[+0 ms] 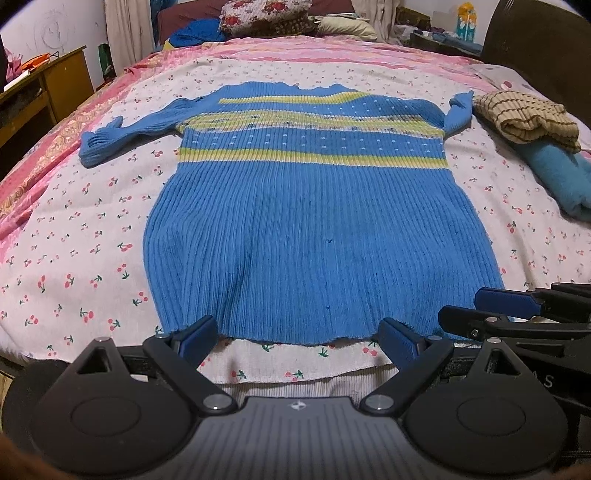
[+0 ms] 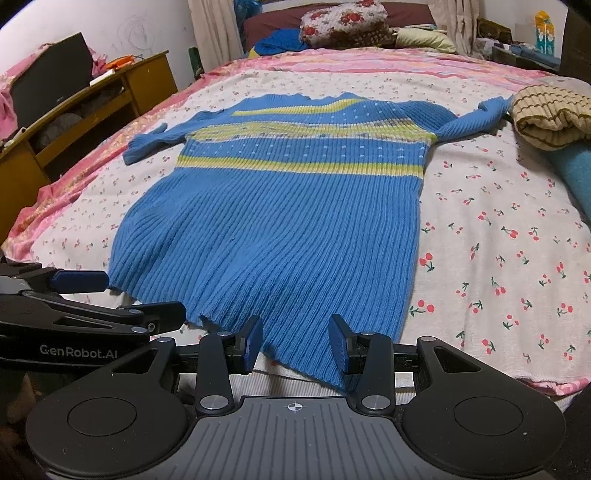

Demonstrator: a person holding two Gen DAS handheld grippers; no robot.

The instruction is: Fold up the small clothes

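Observation:
A blue ribbed sweater (image 1: 295, 221) with yellow stripes lies flat on the bed, hem toward me, both sleeves spread out; it also shows in the right wrist view (image 2: 280, 221). My left gripper (image 1: 299, 341) is open, its fingertips at the hem's near edge, holding nothing. My right gripper (image 2: 295, 338) is open at the hem's right part, with sweater cloth lying between its fingers. The right gripper shows at the right of the left wrist view (image 1: 491, 314). The left gripper shows at the left of the right wrist view (image 2: 110, 295).
The bed has a white cherry-print sheet (image 1: 92, 240) over a pink cover. Folded beige striped cloth (image 1: 528, 118) and a light blue folded garment (image 1: 561, 177) lie at the right. A wooden desk (image 2: 92, 107) stands to the left. Pillows (image 1: 266, 14) lie at the head.

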